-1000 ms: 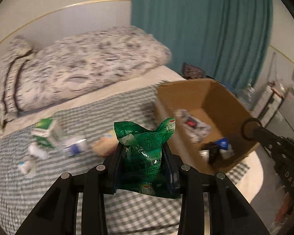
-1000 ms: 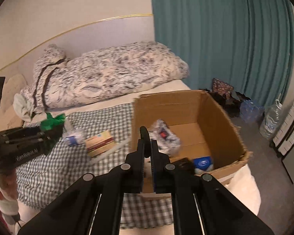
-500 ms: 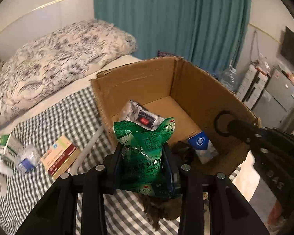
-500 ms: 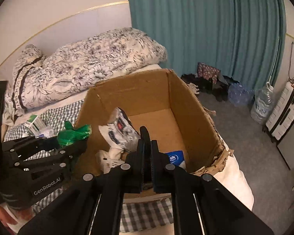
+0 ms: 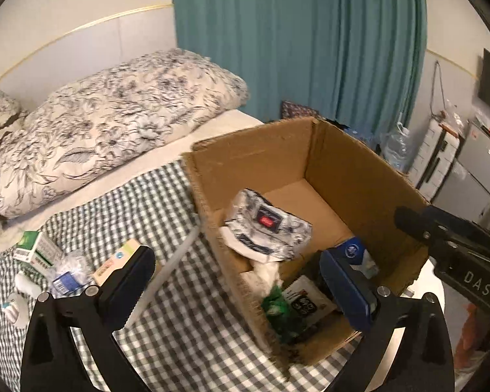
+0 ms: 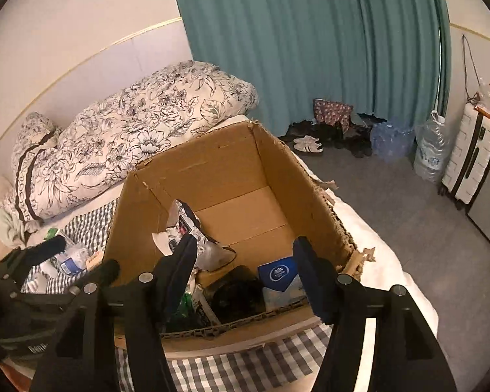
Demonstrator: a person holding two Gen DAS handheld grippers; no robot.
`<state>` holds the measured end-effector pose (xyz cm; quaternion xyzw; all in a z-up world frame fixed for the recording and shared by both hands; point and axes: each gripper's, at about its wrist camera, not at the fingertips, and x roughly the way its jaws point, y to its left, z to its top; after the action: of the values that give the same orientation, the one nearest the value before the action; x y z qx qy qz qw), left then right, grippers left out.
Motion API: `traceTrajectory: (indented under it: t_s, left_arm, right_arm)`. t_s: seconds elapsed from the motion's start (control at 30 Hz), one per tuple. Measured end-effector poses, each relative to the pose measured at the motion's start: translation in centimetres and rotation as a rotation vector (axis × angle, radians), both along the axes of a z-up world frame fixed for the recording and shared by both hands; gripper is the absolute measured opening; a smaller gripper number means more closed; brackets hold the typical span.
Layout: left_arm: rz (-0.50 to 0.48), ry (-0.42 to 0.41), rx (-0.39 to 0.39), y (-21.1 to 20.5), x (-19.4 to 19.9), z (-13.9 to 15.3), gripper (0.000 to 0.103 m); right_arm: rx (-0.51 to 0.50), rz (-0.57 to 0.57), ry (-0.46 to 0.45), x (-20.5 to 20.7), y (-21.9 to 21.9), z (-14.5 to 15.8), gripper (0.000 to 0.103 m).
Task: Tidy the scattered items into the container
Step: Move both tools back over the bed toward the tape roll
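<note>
An open cardboard box (image 5: 251,156) (image 6: 209,163) stands on the checked bedspread (image 5: 166,313). My left gripper (image 5: 241,281) is open and empty over the box's near left corner. The green packet (image 5: 279,310) lies inside the box below it, beside a white patterned pouch (image 5: 268,228) and a blue and white pack (image 5: 352,250). My right gripper (image 6: 248,268) is open and empty above the box's near side. Scattered items lie left of the box: a green and white carton (image 5: 36,250), a crumpled bottle (image 5: 68,271), a flat box (image 5: 114,261), a white stick (image 5: 171,271).
A flowered quilt roll (image 5: 107,121) lies at the head of the bed. A teal curtain (image 6: 310,39) hangs behind. Shoes (image 6: 307,143), water bottles (image 6: 431,150) and a white suitcase (image 6: 470,160) stand on the floor to the right.
My left gripper carried the green packet from the bedspread to over the box, then opened; the packet dropped into the box. My right gripper was shut and has opened.
</note>
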<state>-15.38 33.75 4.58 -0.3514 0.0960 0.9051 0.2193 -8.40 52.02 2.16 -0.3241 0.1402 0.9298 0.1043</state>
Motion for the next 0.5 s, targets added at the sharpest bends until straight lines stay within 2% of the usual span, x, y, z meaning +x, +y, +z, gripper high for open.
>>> traceTrajectory:
  t_s: [0.1,0.3,0.5]
  left_arm:
    - [0.049,0.015,-0.004,-1.8,0.3,0.2,0.103]
    - [0.221,0.038,-0.069,-7.5,1.7,-0.1,0.103]
    - [0.317,-0.005,-0.036,-15.1,3.3,0.2,0.103]
  right_arm:
    - [0.002,0.004,0.006,0.7,-0.7,0.3,0.062]
    - [-0.014,0.026,0.015,1.5,-4.1,0.3,0.062]
    - [-0.027,0.094,0.019,2.2,-9.2,0.8,0.062]
